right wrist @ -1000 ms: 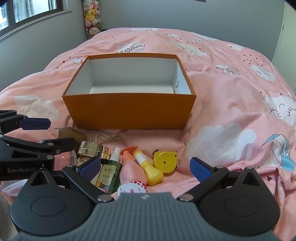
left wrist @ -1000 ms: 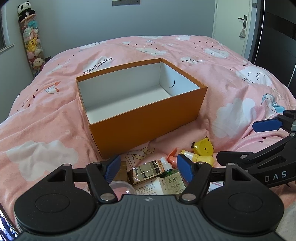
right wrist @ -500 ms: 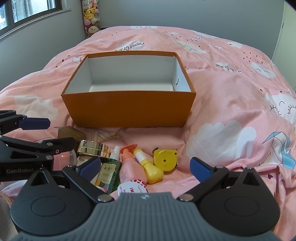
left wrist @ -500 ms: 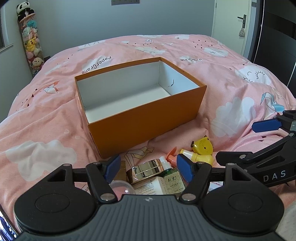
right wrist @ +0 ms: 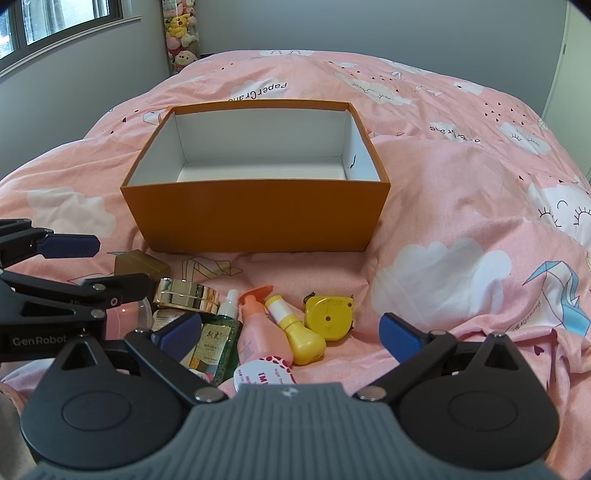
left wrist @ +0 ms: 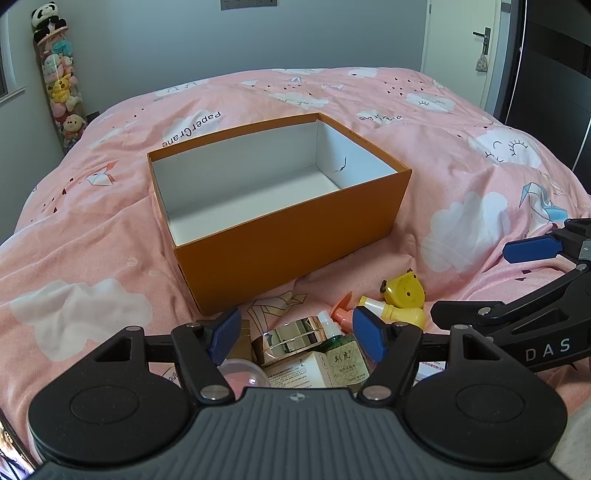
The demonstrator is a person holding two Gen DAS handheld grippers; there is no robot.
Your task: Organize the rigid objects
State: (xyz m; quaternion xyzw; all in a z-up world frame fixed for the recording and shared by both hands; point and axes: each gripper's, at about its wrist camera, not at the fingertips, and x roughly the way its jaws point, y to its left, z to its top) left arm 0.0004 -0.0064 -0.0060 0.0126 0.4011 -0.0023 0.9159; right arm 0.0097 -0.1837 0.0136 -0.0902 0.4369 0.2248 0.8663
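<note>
**Both grippers hang open over the clutter, orange box empty beyond**

Left wrist view: the left gripper (left wrist: 295,334) stands with its blue pads wide apart and nothing pressed between them. Inside the gap lie a gold-lidded jar (left wrist: 293,336), a green bottle (left wrist: 341,356) with a white cap, and a cream carton (left wrist: 299,373). A clear dome with a pink base (left wrist: 242,374) sits just under the left-hand pad. Past the right-hand pad are a yellow bottle (left wrist: 400,314) and a yellow tape measure (left wrist: 404,290), the orange tip of a pink spray bottle (left wrist: 341,314) showing beside them. Straight ahead of the jaws, well beyond the clutter, the orange box (left wrist: 288,236) sits on the pink duvet (left wrist: 92,258), its white inside bare. This view alone shows a door (left wrist: 458,48) at the far right.

Right wrist view: the right gripper (right wrist: 290,332) is likewise spread wide and grips nothing. Between its pads lie the pink spray bottle (right wrist: 258,332), yellow bottle (right wrist: 299,332) and tape measure (right wrist: 328,314), the green bottle (right wrist: 218,343) close to the left-hand pad. Only here does a white round lid with red print (right wrist: 264,371) show, nearest the camera, and a brown block (right wrist: 138,264) outside the left-hand pad, near the box (right wrist: 258,218). A window (right wrist: 55,18) appears at upper left.
</note>
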